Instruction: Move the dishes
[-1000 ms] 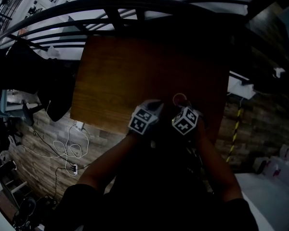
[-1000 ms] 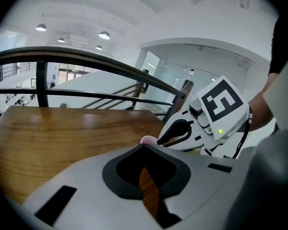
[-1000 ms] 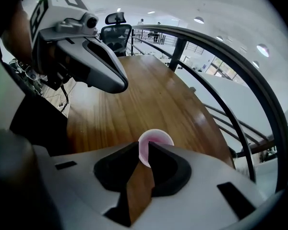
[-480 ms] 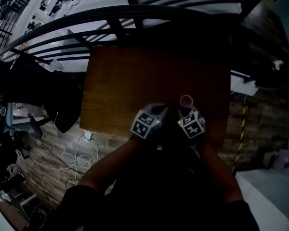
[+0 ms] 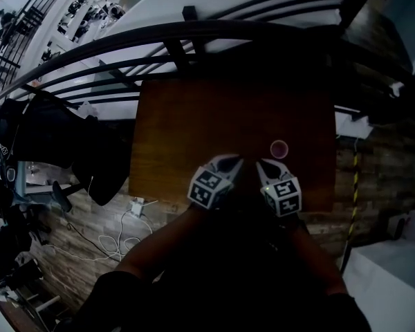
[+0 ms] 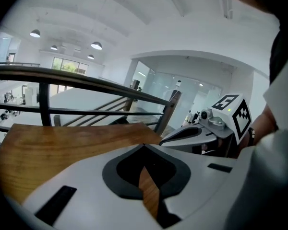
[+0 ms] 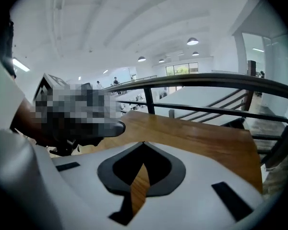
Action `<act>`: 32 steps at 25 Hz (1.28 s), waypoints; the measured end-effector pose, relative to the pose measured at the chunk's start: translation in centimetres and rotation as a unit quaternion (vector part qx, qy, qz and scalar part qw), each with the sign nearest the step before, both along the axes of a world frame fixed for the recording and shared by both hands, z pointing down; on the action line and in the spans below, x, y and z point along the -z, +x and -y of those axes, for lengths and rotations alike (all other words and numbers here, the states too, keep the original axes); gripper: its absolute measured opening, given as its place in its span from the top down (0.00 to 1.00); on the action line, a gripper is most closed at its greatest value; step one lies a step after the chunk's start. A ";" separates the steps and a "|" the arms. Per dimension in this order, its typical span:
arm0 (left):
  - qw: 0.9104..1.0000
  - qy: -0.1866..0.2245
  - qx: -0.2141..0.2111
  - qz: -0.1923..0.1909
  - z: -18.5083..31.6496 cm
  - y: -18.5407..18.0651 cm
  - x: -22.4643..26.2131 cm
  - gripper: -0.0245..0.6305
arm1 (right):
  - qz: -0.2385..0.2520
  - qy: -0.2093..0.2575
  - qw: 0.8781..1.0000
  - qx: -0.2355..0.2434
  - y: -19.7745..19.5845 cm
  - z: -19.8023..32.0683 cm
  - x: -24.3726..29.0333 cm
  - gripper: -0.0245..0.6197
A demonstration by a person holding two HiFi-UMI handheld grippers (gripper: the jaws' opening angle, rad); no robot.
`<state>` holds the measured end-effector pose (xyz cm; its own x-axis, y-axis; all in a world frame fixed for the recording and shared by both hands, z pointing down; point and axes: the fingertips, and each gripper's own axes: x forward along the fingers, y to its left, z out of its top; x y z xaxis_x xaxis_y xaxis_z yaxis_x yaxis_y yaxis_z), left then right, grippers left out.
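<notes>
A small round pinkish dish (image 5: 279, 149) sits on the wooden table (image 5: 194, 130) near its right front corner. My right gripper (image 5: 264, 166) hangs just in front of the dish and to its left, apart from it. Its jaws have just been closing and now meet, tip to tip, on nothing (image 7: 143, 143). My left gripper (image 5: 228, 162) is beside it, also shut and empty (image 6: 144, 145). In the left gripper view the right gripper (image 6: 216, 128) shows at the right. Neither gripper view shows the dish.
A black metal railing (image 5: 194, 30) runs along the table's far side. A dark jacket (image 5: 62, 137) hangs at the left. Cables (image 5: 117, 237) lie on the brick-patterned floor. A yellow-and-black striped post (image 5: 351, 199) stands at the right.
The right gripper has drawn back from the small dish, which now stands alone on the table. Both grippers have lifted and pulled toward me.
</notes>
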<state>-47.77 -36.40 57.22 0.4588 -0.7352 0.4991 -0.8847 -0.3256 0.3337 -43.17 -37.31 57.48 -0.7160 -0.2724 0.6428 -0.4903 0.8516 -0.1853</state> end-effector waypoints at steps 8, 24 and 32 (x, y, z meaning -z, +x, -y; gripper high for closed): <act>1.000 0.025 -0.009 0.006 -2.6 -1.2 0.9 0.98 | 0.018 0.023 0.999 -0.026 -1.1 -3.0 0.6 0.95; 0.995 0.037 -0.093 0.002 -2.7 3.5 2.0 0.98 | 0.018 0.036 0.991 -0.127 6.4 -5.9 2.2 0.95; 0.974 0.026 -0.223 -0.003 -5.1 18.3 1.5 0.98 | 0.025 0.053 0.967 -0.248 20.0 -9.9 3.4 0.95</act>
